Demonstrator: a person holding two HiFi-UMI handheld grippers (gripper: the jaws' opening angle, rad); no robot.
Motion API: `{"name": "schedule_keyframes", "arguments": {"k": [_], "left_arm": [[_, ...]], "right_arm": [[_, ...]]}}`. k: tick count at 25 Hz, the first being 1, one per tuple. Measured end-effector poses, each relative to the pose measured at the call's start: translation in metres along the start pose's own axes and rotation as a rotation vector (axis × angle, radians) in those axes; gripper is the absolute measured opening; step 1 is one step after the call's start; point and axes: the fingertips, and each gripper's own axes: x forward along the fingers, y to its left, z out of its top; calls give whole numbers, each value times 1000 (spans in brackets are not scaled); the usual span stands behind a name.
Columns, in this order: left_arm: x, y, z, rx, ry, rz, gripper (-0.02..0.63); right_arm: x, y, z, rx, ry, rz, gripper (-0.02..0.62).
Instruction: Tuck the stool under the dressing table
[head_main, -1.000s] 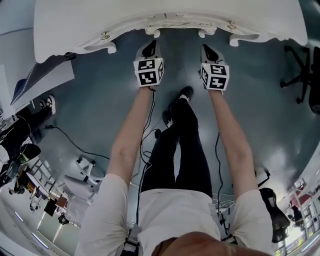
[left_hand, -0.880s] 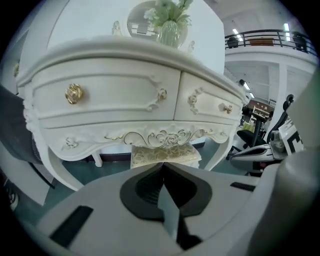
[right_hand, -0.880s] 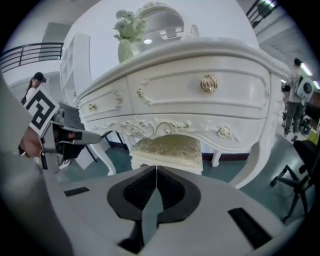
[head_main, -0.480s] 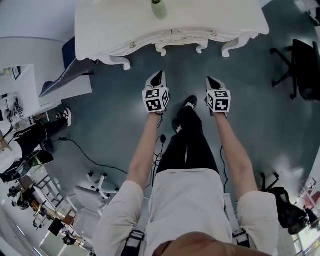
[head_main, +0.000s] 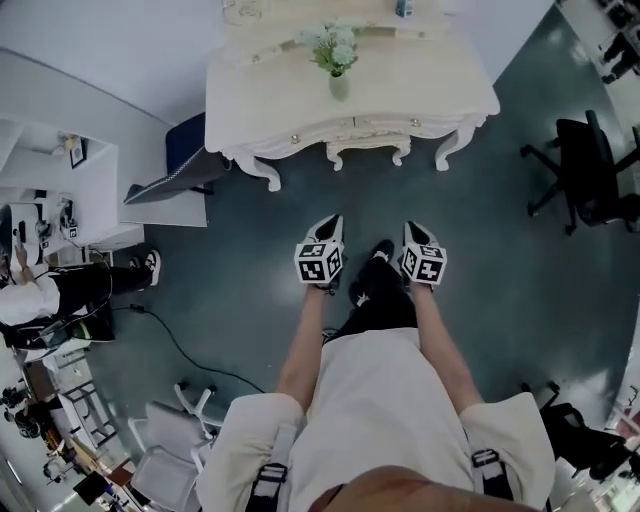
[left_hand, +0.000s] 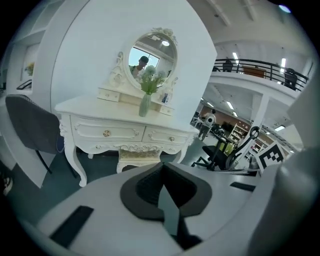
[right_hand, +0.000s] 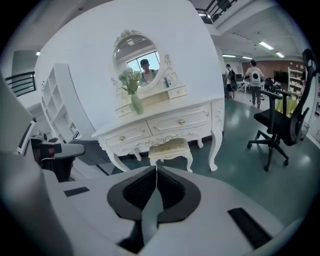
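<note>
**Stool sits under the dressing table; both grippers closed and empty**

In the head view the dressing table (head_main: 430, 85) stands at 12 o'clock from the person, well apart from both grippers. The stool (head_main: 368, 150) is at the middle of the table, between the curved front legs. Only its front edge and two front feet show past the table's edge. The right gripper view shows its cushioned seat low under the carved apron below the two drawers.

The left gripper (head_main: 331, 222) is held out in front of the person, over the dark floor (head_main: 250, 260), and points towards the table. In the left gripper view its jaws are pressed together with nothing between them. The right gripper (head_main: 412, 228) is level with it at 3 o'clock, near but not touching. Its jaws also meet in a closed seam and hold nothing.

On the table top a vase (head_main: 339, 85) of pale flowers stands near the front edge, at 12 o'clock from the stool. Behind it an oval mirror (left_hand: 152, 52) rises against the white wall.

A black office chair (head_main: 590, 170) stands on the floor at 2 o'clock from the grippers. A grey chair (head_main: 175, 175) is beside the table's left end, at 10 o'clock from the grippers.
</note>
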Motion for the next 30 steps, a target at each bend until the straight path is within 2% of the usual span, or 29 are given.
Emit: {"name": "schedule_keyframes", "arguments": {"k": [4,7,10,12,15,19,25,30], "left_arm": [[-39,-29,13,0,20,-53,15],[-58,-35,31,7,-29,-4,15],[-64,-36,43,48,-50,51,15],[-69,-41,48,64,-53,62,15],[-82,-45,52,44,-77,59,15],[-95,-46,46,36,-85,79,15],[-101,-47,36,95,-55,84,15],[-107,-41,25,47,-54,114,15]], "right_arm": [[-38,7,12,0,-23,14,44],[-61,7,27,44,-68,49,44],[-73,6,47,108,-127,113,44],[-78,10,59,88,-139,159,44],[-88,18,70,59,-141,201,44],[-100,18,68,21,-110,212,44],[-98,30,65,-89,-26,260,46],[-101,35,61,-116,0,259,46]]}}
